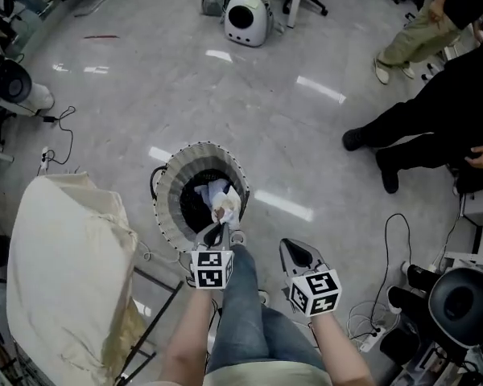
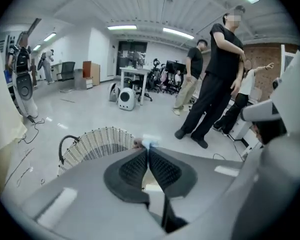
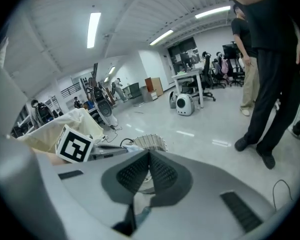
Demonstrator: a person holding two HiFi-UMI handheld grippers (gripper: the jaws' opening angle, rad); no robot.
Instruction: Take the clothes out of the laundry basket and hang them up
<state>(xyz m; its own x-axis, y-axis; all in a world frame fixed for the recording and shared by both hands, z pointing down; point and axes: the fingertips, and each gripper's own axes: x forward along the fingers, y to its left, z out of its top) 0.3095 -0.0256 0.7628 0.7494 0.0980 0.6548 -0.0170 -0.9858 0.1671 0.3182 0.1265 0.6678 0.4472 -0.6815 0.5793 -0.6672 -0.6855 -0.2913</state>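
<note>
A round woven laundry basket [image 1: 167, 207] stands on the floor just ahead of my legs, with pale clothes heaped in its dark inside. My left gripper [image 1: 218, 230] is over the basket's near rim, shut on a white garment [image 1: 227, 206] that hangs from its tips above the basket. In the left gripper view the jaws [image 2: 149, 149] meet, and a scrap of white and light-blue cloth [image 2: 150, 143] pokes out at their tip, with the basket [image 2: 97, 141] below. My right gripper [image 1: 295, 252] is to the right of the basket, shut with nothing between its jaws [image 3: 149, 153].
A cream fabric-covered frame [image 1: 64, 272] with a black rod stands at the left. People in dark trousers [image 1: 419, 135] sit and stand at the right. Cables and a power strip [image 1: 372, 340] lie at the lower right. A white rounded case [image 1: 247, 18] sits far back.
</note>
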